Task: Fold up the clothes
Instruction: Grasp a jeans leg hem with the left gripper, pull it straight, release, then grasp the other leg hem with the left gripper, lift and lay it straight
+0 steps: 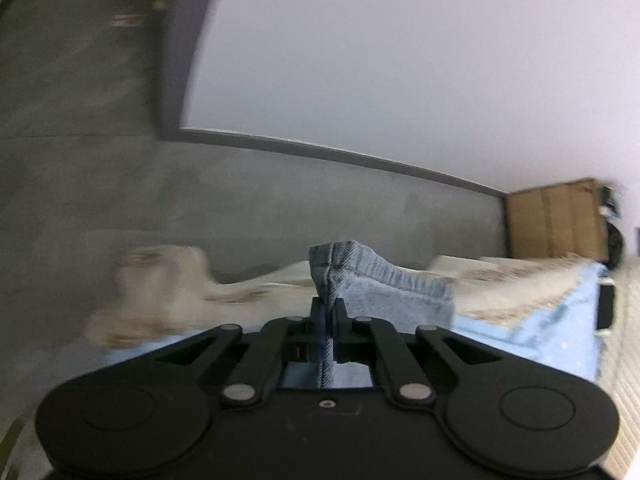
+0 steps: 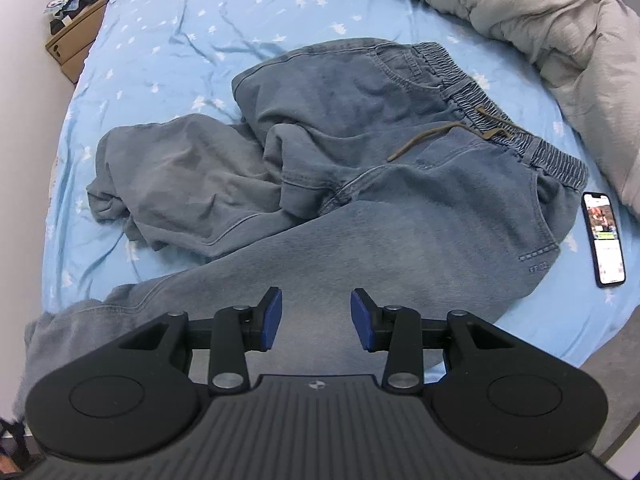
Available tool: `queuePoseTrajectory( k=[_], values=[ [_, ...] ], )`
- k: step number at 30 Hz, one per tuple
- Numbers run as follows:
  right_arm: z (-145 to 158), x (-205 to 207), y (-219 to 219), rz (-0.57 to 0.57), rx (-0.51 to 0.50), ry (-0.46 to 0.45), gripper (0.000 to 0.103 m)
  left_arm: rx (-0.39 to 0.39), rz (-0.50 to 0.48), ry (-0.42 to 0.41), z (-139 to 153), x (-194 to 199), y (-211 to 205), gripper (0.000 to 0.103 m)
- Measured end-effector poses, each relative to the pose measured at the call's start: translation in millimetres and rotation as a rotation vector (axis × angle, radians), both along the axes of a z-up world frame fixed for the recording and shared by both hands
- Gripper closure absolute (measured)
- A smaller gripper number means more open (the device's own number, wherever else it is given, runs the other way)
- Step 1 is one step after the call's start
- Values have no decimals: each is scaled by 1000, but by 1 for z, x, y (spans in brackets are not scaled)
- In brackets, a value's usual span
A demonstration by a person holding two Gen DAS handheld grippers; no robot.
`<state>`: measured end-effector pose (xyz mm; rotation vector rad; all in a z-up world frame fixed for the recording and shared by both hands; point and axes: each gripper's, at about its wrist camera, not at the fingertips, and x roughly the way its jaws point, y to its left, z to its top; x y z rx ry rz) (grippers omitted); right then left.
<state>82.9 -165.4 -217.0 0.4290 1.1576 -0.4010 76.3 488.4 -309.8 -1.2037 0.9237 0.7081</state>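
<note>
A pair of light blue denim trousers (image 2: 400, 184) with an elastic waistband and a brown drawstring lies crumpled on the blue star-print bed sheet (image 2: 168, 40). One leg is bunched at the left, the other runs toward the lower left. My right gripper (image 2: 316, 312) is open and empty, hovering above the nearer leg. My left gripper (image 1: 329, 312) is shut on a hem of the denim trousers (image 1: 380, 284), with the fabric held upright between the fingers.
A phone (image 2: 604, 240) with its screen lit lies on the sheet right of the trousers. A grey duvet (image 2: 520, 12) is heaped at the top right. A cardboard box (image 2: 76, 40) stands left of the bed. In the left wrist view, a cardboard box (image 1: 556, 220) stands against the wall.
</note>
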Motion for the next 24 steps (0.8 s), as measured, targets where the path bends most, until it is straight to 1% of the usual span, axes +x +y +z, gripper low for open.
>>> queuePoseTrajectory(
  k=[2, 5, 9, 10, 14, 16, 18, 22, 24],
  values=[
    [-1, 1, 0, -2, 6, -1, 63, -22, 27, 30, -10, -13, 3, 101],
    [-4, 1, -2, -5, 1, 7, 63, -15, 4, 56, -16, -20, 4, 100],
    [-8, -1, -6, -22, 4, 13, 63, -16, -26, 43, -10, -19, 6, 99],
    [-9, -2, -7, -27, 5, 14, 63, -12, -39, 46, -7, -17, 6, 94],
    [-13, -3, -10, -42, 12, 16, 63, 16, -65, 52, 8, -14, 6, 82],
    [-14, -3, -10, -45, 18, 14, 63, 27, -79, 46, 18, -12, 3, 71],
    [-16, -2, -10, -41, 26, 9, 63, 44, -101, 47, 28, -9, 0, 65],
    [-20, 1, -9, -7, 32, 3, 63, 60, -141, 46, 49, -3, -15, 64],
    [-21, 3, -8, 19, 31, -5, 63, 74, -179, 44, 57, 7, -28, 64]
  ],
)
